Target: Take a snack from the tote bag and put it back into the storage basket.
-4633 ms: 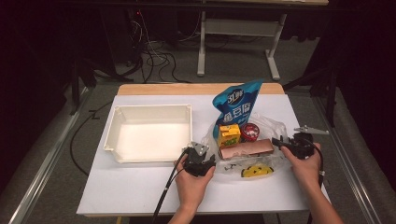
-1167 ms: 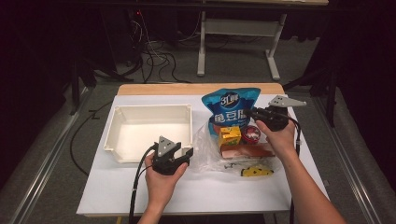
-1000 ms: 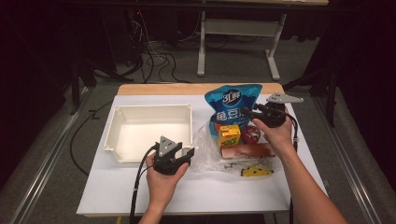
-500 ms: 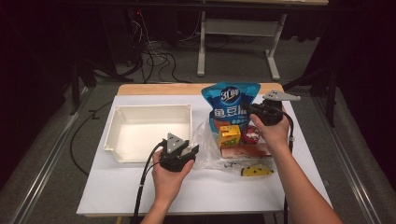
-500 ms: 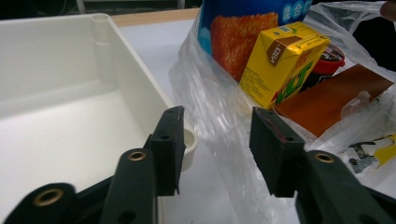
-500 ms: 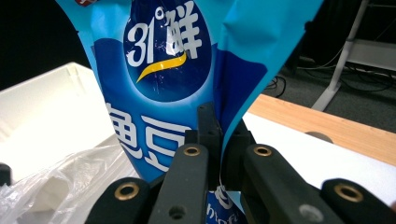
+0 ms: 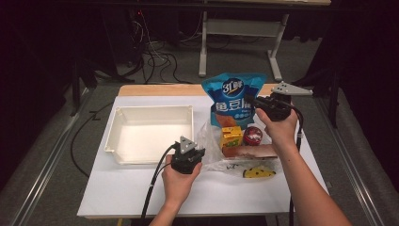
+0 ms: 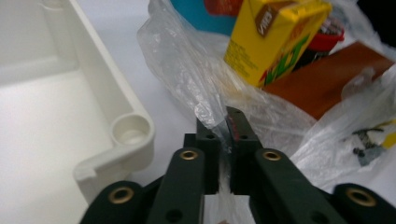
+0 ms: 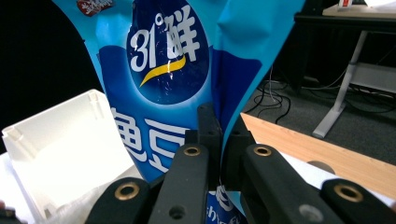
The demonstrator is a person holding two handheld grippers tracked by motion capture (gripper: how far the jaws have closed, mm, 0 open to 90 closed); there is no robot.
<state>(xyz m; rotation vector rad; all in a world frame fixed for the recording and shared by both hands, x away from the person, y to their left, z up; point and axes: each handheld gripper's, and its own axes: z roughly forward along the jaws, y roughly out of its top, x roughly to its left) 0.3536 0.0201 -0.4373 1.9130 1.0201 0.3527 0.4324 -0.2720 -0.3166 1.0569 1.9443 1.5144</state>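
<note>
A clear plastic bag (image 7: 212, 141) lies on the white table and holds a yellow juice carton (image 7: 231, 137), a red-lidded can (image 7: 252, 135) and a brown box (image 7: 249, 151). My left gripper (image 7: 203, 151) is at the bag's left edge. Its jaws have just been closing and now pinch the clear film (image 8: 187, 70) between the pads, as the left gripper view (image 8: 223, 122) shows. My right gripper (image 7: 248, 101) is shut on the right edge of a tall blue snack bag (image 7: 233, 96), which it holds upright above the clear bag. The right gripper view shows this grip (image 9: 219, 126) on the blue bag (image 9: 163, 70).
An empty white tray (image 7: 155, 110) stands left of the bag, its corner (image 8: 135, 130) close to my left jaws. A yellow wedge-shaped pack (image 7: 259, 173) lies at the bag's front. The table's wooden far edge (image 7: 160, 89) runs behind the tray.
My left gripper has moved right to the clear bag's edge and shut on it. My right gripper has risen, lifting the blue snack bag higher.
</note>
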